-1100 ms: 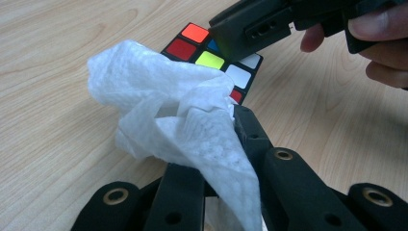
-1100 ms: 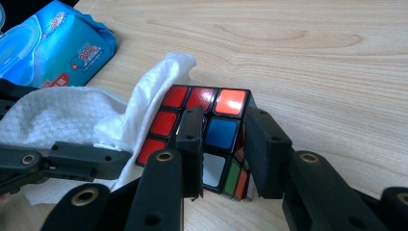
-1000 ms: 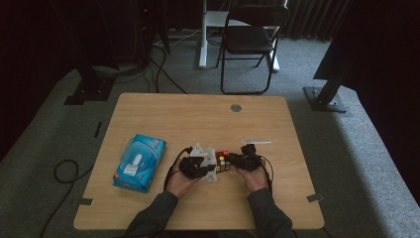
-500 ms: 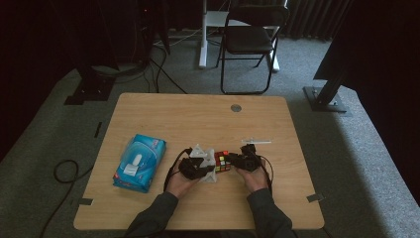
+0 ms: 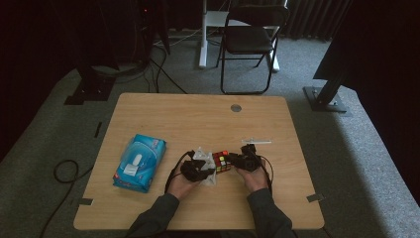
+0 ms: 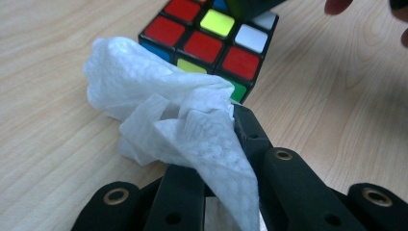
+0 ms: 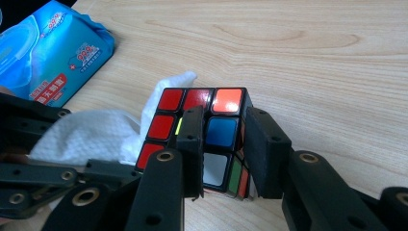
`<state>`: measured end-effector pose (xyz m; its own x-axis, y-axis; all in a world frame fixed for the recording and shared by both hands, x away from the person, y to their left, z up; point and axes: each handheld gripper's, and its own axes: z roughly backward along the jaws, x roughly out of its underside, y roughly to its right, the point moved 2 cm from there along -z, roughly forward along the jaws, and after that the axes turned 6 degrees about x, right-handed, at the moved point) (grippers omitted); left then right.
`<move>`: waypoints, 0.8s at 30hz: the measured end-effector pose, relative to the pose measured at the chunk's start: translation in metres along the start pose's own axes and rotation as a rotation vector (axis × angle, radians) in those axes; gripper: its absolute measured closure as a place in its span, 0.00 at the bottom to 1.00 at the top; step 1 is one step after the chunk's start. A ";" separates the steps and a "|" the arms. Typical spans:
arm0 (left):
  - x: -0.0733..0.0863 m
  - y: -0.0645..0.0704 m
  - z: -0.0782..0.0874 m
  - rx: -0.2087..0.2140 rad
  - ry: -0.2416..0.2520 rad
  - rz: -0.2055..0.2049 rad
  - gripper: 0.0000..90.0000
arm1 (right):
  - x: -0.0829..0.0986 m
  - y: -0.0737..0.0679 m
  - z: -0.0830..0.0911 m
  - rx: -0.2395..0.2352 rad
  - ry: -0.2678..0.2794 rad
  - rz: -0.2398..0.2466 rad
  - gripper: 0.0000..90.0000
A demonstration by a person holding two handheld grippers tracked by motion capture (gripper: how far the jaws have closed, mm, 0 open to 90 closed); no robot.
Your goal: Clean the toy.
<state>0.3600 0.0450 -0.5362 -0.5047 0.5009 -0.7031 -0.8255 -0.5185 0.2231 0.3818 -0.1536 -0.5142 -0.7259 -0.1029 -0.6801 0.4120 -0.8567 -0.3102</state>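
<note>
Jaws clamp cube [image 7: 211, 139], wipe [image 6: 178, 120] pressed alongside

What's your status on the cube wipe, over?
Left gripper shut on white wipe, pressed against puzzle cube. Right gripper clamps cube corner, cube on table. Wipes pack off to the left, nothing obstructing.

A studio-like recording or lab room is suggested: a plain wooden table [image 5: 163, 116] is set on grey carpet [image 5: 356, 163], dark curtains are hung around it, cables [image 5: 64, 171] are trailed over the floor, and a folding chair [image 5: 249, 39] and black stand bases [image 5: 327, 96] are placed behind.
</note>
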 end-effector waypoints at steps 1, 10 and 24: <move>0.000 0.000 -0.001 0.001 0.003 0.002 0.93 | 0.000 0.000 0.000 0.000 0.000 -0.001 0.77; 0.006 0.002 -0.008 -0.006 -0.030 -0.001 0.93 | 0.000 0.000 0.000 0.003 0.003 -0.003 0.77; 0.007 0.001 -0.013 -0.002 -0.047 -0.004 0.93 | 0.000 -0.001 0.000 0.006 0.003 -0.004 0.77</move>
<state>0.3590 0.0388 -0.5502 -0.5127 0.5348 -0.6717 -0.8271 -0.5175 0.2193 0.3810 -0.1530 -0.5141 -0.7255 -0.0979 -0.6812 0.4059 -0.8602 -0.3088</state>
